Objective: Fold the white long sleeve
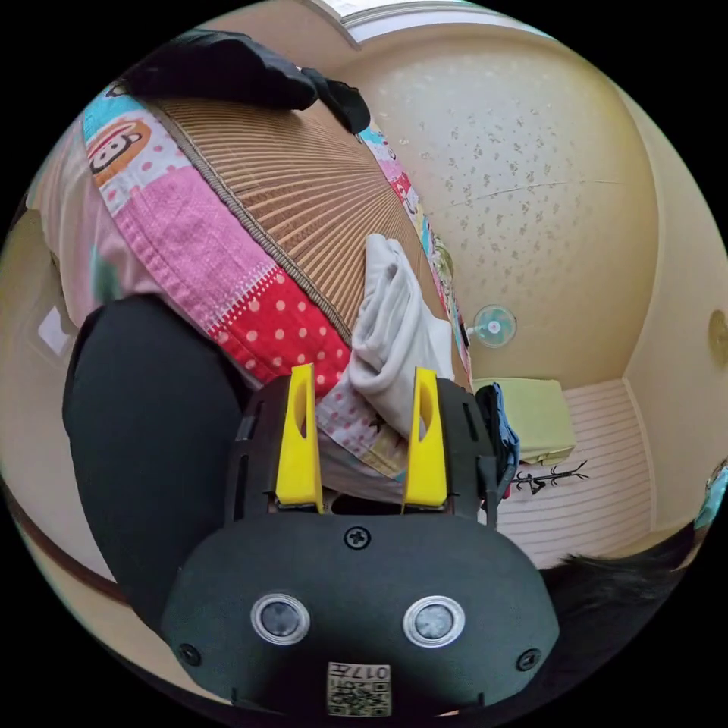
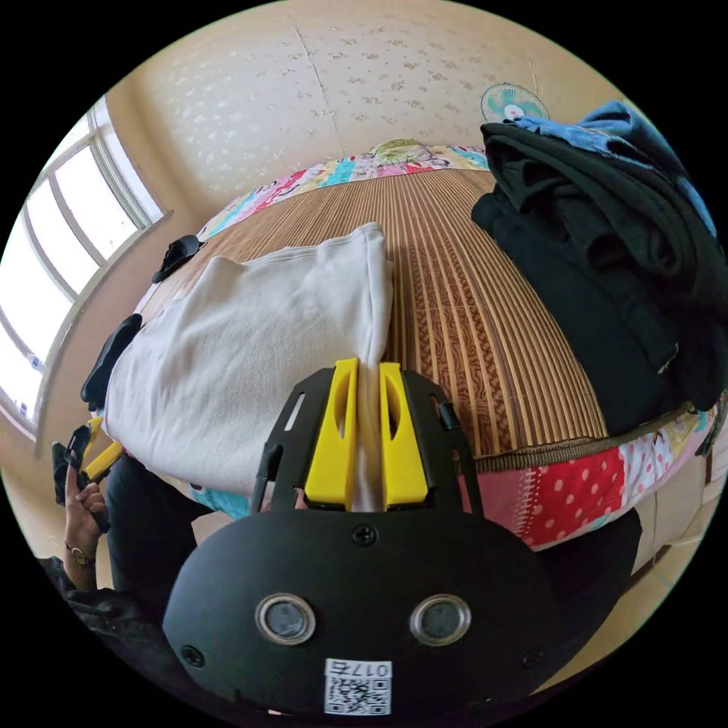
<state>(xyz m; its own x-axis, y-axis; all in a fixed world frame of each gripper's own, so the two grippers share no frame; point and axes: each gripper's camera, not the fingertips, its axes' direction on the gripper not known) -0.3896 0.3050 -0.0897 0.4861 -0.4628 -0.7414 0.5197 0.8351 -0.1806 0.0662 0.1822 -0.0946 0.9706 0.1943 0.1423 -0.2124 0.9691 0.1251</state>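
My right claw has its yellow jaws pressed together on the near edge of the white long-sleeve cotton top, a strip of cloth showing between them. The top lies mostly folded on the brown woven reed mat that covers the bed, its body spread toward the window side of the mat and its near edge at the mat's front border. My left claw is spread and holds nothing; in the left gripper view it hangs off the mat's front corner, beside the quilt, with the same white top lying on the mat just beyond it.

As I judge it, the step in hand is carrying this pinched edge over for the next fold. To do it well I should keep the pinch firm, lift only enough that the layers clear the mat, and bring my left claw onto the matching edge so both corners travel level. Pulling one-sided would likely skew the stack or drag it off the mat's front.

The heap of black and blue clothes sits on the mat's far side from the top, well apart.

Each claw's black housing carries a square code sticker with small characters above it; I leave those unread. I can make out no brand on the top.
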